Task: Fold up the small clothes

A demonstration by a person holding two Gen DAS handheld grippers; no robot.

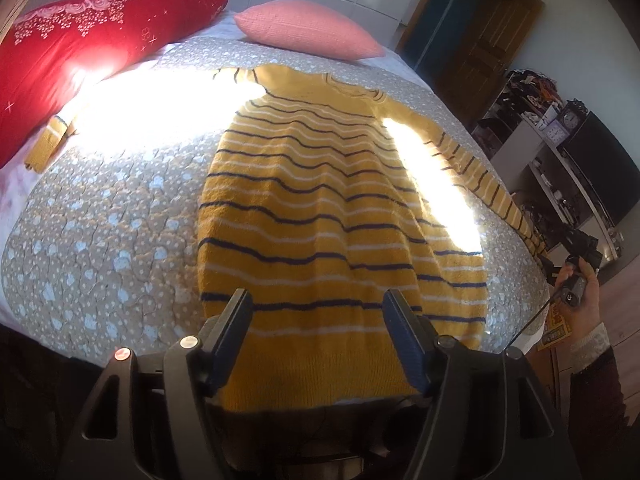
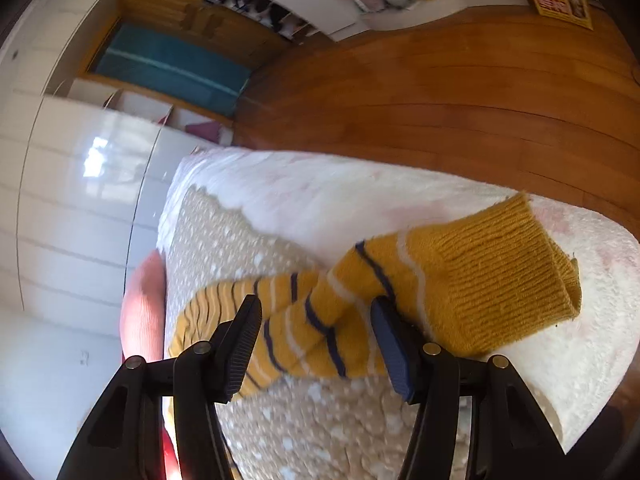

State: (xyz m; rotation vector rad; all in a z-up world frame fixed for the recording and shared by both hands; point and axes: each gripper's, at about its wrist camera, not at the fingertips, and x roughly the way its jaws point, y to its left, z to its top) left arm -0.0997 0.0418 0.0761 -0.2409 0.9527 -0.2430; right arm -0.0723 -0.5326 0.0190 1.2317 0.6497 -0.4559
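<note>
Bedding comes first: the bed (image 1: 100, 216), under a beige quilt dotted with pale hearts, serves as the folding surface, broad and soft enough to take the whole garment flat. Spread face-up along it lies the yellow striped sweater (image 1: 320, 216), hem toward the left camera and collar toward the red pillow (image 1: 80, 48) and pink pillow (image 1: 308, 32) at the head, both sleeves laid outward, probably so each can be folded in over the body. The right sleeve (image 2: 360, 300) runs out to the mattress edge, its ribbed cuff (image 2: 500, 280) resting on the white sheet there. The left hand-held gripper (image 1: 316, 332) hovers above the hem with jaws wide apart, holding nothing. The right hand-held gripper (image 2: 316, 336) is likewise spread wide, straddling the sleeve near the cuff without pinching it, seemingly placed to close there.
</note>
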